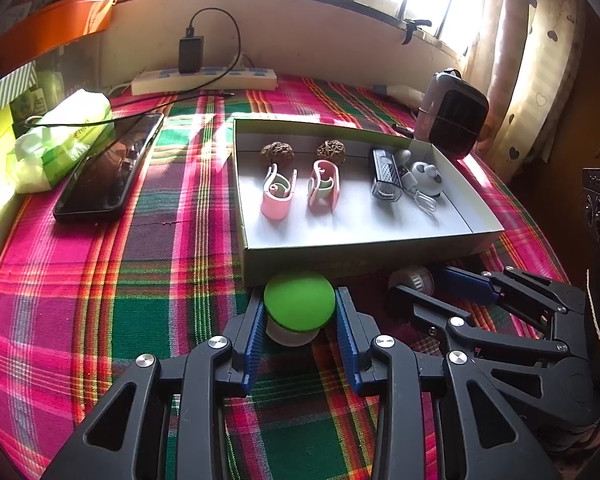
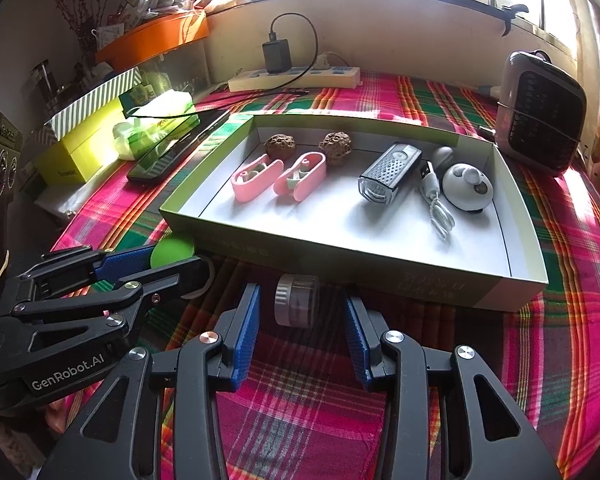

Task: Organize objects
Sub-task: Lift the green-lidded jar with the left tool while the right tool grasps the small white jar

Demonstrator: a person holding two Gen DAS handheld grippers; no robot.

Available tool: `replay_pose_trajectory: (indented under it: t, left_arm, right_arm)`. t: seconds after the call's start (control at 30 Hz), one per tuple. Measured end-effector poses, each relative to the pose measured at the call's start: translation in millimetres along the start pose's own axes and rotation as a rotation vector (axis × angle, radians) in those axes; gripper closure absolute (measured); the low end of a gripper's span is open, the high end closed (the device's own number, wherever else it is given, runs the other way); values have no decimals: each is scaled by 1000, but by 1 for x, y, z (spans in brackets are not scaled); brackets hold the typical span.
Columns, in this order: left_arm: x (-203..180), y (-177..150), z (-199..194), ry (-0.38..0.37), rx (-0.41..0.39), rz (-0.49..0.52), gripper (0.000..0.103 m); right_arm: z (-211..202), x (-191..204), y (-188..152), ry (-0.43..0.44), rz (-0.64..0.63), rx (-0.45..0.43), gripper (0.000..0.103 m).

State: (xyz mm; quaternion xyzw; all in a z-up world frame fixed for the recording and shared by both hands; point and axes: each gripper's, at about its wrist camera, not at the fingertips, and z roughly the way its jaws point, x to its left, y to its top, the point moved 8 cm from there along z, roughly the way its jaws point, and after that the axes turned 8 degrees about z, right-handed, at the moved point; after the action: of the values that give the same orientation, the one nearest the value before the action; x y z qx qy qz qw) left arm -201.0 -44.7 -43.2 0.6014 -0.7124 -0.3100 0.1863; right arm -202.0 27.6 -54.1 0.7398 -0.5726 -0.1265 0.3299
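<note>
Green-lidded jar (image 1: 299,307) sits just before the box (image 1: 364,258), between the left gripper's (image 1: 300,322) blue pads, touching both. From the right wrist, a small grey jar (image 2: 297,306) lies before the box (image 2: 400,280), untouched between the right gripper's (image 2: 300,320) spread fingers.

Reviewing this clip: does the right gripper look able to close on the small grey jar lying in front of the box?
Probably yes. The right gripper is open with the grey jar lying between its fingers on the cloth; nothing blocks them, and the box wall stands just beyond.
</note>
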Motion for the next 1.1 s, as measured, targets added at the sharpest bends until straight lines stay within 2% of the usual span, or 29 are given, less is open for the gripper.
replay_pose_trajectory:
  t: [0.17, 0.37, 1.1]
  left_arm:
    - [0, 0, 2, -2, 6, -5, 72]
    - [0, 0, 2, -1, 5, -4, 73]
    - [2, 0, 0, 22, -4, 1, 75]
  right_arm:
    - [0, 0, 0, 0, 0, 3, 76]
    - [0, 0, -1, 0, -1, 2, 83]
    - [-2, 0, 1, -2, 2, -2, 83]
